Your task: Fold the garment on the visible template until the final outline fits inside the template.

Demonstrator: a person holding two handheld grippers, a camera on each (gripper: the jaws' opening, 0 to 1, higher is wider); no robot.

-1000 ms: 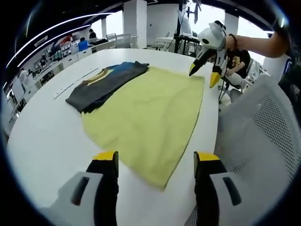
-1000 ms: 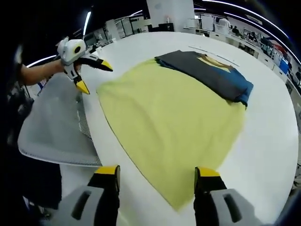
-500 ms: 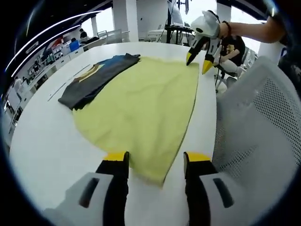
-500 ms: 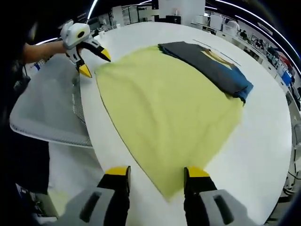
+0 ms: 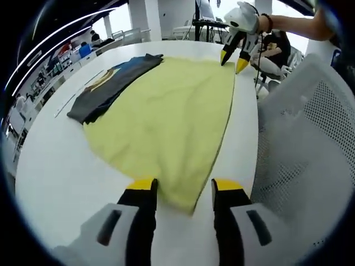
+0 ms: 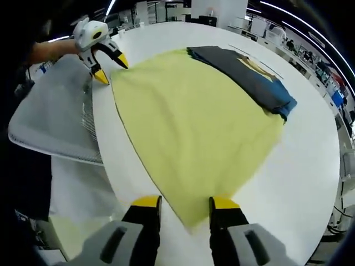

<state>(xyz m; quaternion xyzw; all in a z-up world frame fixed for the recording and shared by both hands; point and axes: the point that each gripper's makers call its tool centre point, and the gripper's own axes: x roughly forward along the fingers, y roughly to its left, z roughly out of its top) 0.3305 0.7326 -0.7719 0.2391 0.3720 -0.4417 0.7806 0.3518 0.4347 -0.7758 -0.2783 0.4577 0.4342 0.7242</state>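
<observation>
Yellow garment [image 5: 166,122] lies flat on the white table [image 5: 50,172], a dark shirt [image 5: 108,86] beside it. My left gripper [image 5: 183,191] and right gripper [image 6: 182,206] straddle corners, seemingly unclenched. Office behind.

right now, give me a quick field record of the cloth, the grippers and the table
yellow garment: spread flat on white table
dark folded garment: lying along the yellow one's far edge
left hand-held gripper: open, jaws either side of the near corner
right hand-held gripper: open, jaws either side of the opposite corner
mesh chair: beside the table edge
</observation>
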